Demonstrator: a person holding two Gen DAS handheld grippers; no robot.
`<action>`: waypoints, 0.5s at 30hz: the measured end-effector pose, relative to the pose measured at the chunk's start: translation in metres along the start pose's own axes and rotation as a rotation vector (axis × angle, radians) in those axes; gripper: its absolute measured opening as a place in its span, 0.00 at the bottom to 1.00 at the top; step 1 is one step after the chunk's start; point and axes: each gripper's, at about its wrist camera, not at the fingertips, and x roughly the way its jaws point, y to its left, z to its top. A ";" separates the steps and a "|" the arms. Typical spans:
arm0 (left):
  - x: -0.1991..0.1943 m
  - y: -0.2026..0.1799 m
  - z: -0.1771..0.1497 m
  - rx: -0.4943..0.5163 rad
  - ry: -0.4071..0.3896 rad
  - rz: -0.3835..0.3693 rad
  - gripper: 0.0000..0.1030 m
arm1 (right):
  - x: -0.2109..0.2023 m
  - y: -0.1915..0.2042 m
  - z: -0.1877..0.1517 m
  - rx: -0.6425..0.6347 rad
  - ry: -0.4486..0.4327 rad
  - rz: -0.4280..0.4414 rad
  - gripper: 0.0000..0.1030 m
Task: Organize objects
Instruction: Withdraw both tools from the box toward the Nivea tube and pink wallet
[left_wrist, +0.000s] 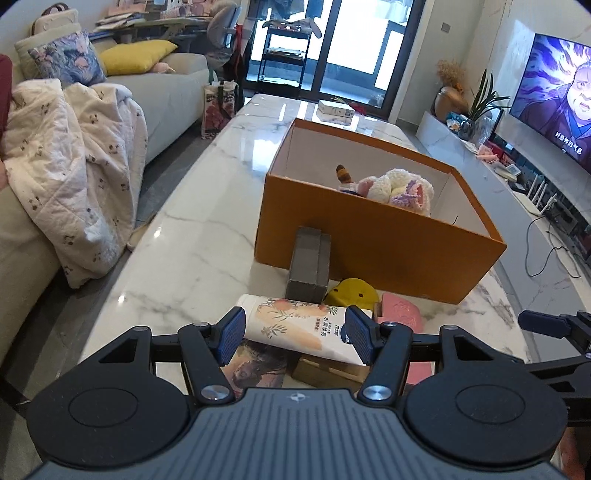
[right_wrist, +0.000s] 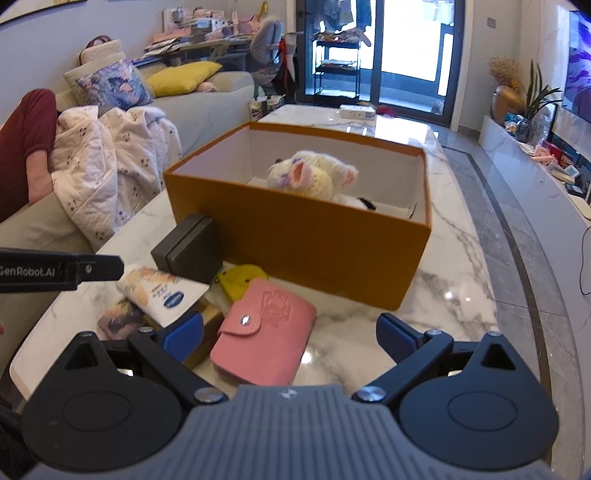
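An orange box (left_wrist: 369, 251) (right_wrist: 314, 236) stands open on the marble table with a crocheted plush toy (left_wrist: 399, 188) (right_wrist: 314, 177) inside. In front of it lies a pile: a dark grey case (left_wrist: 308, 266) (right_wrist: 190, 247), a yellow item (left_wrist: 352, 293) (right_wrist: 240, 280), a pink snap wallet (left_wrist: 400, 312) (right_wrist: 264, 332) and a white lotion tube (left_wrist: 295, 321) (right_wrist: 162, 291). My left gripper (left_wrist: 296, 336) hovers half open just above the tube, pads either side, not pressing. My right gripper (right_wrist: 291, 338) stands wide open around the wallet's near end.
A picture card (left_wrist: 258, 363) and a brown block (right_wrist: 208, 317) lie under the tube. A sofa with a quilt (left_wrist: 74, 166) runs along the table's left edge. A white carton (left_wrist: 334, 109) sits at the far end. The TV unit (left_wrist: 517, 184) is on the right.
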 end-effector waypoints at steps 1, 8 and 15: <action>0.004 0.002 -0.001 -0.003 0.006 0.004 0.68 | 0.003 0.000 -0.001 -0.003 0.005 0.001 0.97; 0.031 0.005 -0.002 0.023 0.012 -0.012 0.68 | 0.022 0.002 -0.001 -0.015 0.033 0.027 0.97; 0.055 -0.004 0.010 0.078 0.051 0.016 0.68 | 0.040 0.006 0.005 -0.051 0.060 0.042 0.97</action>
